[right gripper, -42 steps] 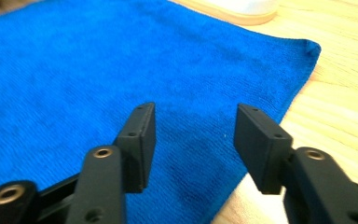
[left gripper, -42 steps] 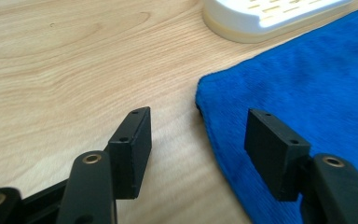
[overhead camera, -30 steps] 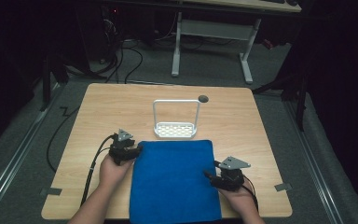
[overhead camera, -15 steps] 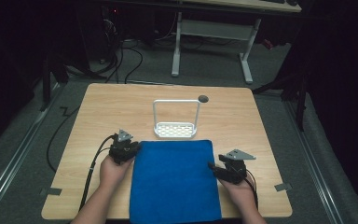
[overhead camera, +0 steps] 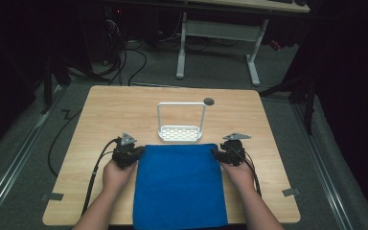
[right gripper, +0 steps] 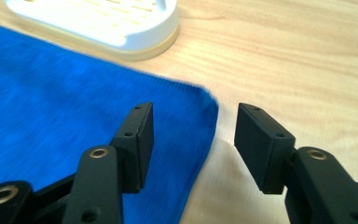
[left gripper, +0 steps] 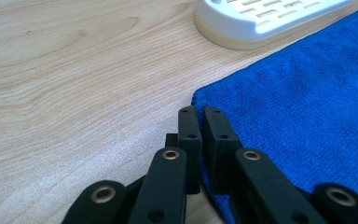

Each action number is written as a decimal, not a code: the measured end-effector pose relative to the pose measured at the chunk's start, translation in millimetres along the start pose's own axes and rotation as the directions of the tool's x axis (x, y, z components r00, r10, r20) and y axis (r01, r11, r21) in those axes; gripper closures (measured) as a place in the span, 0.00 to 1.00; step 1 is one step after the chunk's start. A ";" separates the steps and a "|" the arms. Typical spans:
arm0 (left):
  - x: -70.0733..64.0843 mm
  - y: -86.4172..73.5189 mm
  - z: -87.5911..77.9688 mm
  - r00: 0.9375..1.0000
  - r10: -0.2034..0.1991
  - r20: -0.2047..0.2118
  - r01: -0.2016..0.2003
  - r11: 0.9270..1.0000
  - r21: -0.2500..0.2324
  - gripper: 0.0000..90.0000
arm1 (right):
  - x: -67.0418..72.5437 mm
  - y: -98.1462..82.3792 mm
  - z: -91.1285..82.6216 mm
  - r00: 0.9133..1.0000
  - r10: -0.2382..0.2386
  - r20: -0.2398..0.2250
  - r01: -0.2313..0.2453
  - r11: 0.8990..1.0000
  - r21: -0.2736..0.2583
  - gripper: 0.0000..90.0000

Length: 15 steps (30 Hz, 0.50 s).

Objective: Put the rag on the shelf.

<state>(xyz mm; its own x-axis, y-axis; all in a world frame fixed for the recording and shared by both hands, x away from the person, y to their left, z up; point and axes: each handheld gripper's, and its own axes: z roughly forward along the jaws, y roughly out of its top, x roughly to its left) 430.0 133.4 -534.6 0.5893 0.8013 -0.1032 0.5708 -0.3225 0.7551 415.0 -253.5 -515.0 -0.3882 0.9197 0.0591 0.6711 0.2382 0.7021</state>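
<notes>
High view: a blue cloth [overhead camera: 179, 184] lies flat on the tabletop [overhead camera: 110, 110], long axis running 12 to 6, near edge at the tabletop's front. The left hand-held gripper [overhead camera: 135, 152] sits at the cloth's far-left corner, jaws just closed and clenched on that corner's edge [left gripper: 205, 100]. The right hand-held gripper [overhead camera: 216, 154] sits at the far-right corner, jaws apart though just narrowing, straddling the corner [right gripper: 200, 105] without pressing it; the cloth lies toward 9 from it. A white rack [overhead camera: 180, 132] stands just beyond the far edge at 12, crowding any forward move. Open tabletop lies at 3 and 9; bare room toward 6 is short.
</notes>
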 end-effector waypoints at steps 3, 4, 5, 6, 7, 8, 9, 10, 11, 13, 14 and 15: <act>0.5 0.0 0.0 1.000 -0.003 0.002 0.003 1.000 -0.001 0.94 | -2.3 4.2 6.5 1.000 0.011 -0.010 -0.011 1.000 0.020 0.58; -0.7 0.4 -0.1 1.000 0.005 -0.022 -0.005 1.000 -0.002 0.88 | -2.9 6.3 12.0 1.000 0.001 0.001 -0.001 0.999 0.035 0.59; -1.1 0.8 0.2 1.000 0.013 -0.028 -0.013 1.000 -0.002 0.83 | -3.6 6.6 13.8 1.000 0.006 0.000 -0.006 0.999 0.044 0.59; -1.1 1.4 0.6 1.000 0.015 -0.026 -0.015 1.000 -0.002 0.79 | -4.9 6.4 15.0 1.000 0.010 -0.015 -0.010 0.999 0.042 0.58; -0.6 2.2 1.2 0.999 0.024 -0.032 -0.024 1.000 -0.004 0.75 | -5.8 6.6 15.5 1.000 0.014 -0.018 -0.013 0.999 0.038 0.58; -0.7 3.1 2.1 0.999 0.022 -0.032 -0.022 1.000 -0.001 0.73 | -6.4 6.9 15.7 1.000 0.017 -0.023 -0.016 0.999 0.037 0.60; -0.7 3.1 2.1 0.999 0.022 -0.032 -0.022 1.000 -0.001 0.72 | -6.6 7.1 16.1 1.000 0.019 -0.022 -0.018 0.999 0.036 0.65; 0.4 4.8 4.2 0.999 0.027 -0.032 -0.027 1.000 -0.004 0.73 | -6.1 7.0 16.2 1.000 0.009 -0.010 -0.009 0.999 0.034 0.70; 0.7 5.3 4.8 1.000 0.017 -0.021 -0.017 1.000 -0.001 0.73 | -6.1 7.0 16.2 1.000 0.009 -0.010 -0.009 0.999 0.034 0.70; 2.5 6.1 5.5 1.000 0.009 -0.005 -0.009 1.000 0.000 0.77 | -5.4 6.5 16.2 1.000 0.001 -0.002 -0.001 0.999 0.032 0.76; 3.4 6.0 5.5 1.000 0.000 0.004 0.000 1.000 -0.001 0.82 | -4.4 6.1 15.7 1.000 -0.020 0.003 0.020 0.999 0.036 0.82; 4.1 6.0 5.6 1.000 -0.008 0.010 0.008 1.000 -0.002 0.82 | -4.4 6.1 15.7 1.000 -0.020 0.003 0.020 0.999 0.036 0.82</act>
<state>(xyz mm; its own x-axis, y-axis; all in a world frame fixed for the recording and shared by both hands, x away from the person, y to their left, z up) 439.0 131.9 -534.1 0.5901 0.7990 -0.1153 0.5743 -0.3151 0.7556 430.7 -251.2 -522.0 -0.3996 0.9157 0.0428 0.6857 0.2676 0.6769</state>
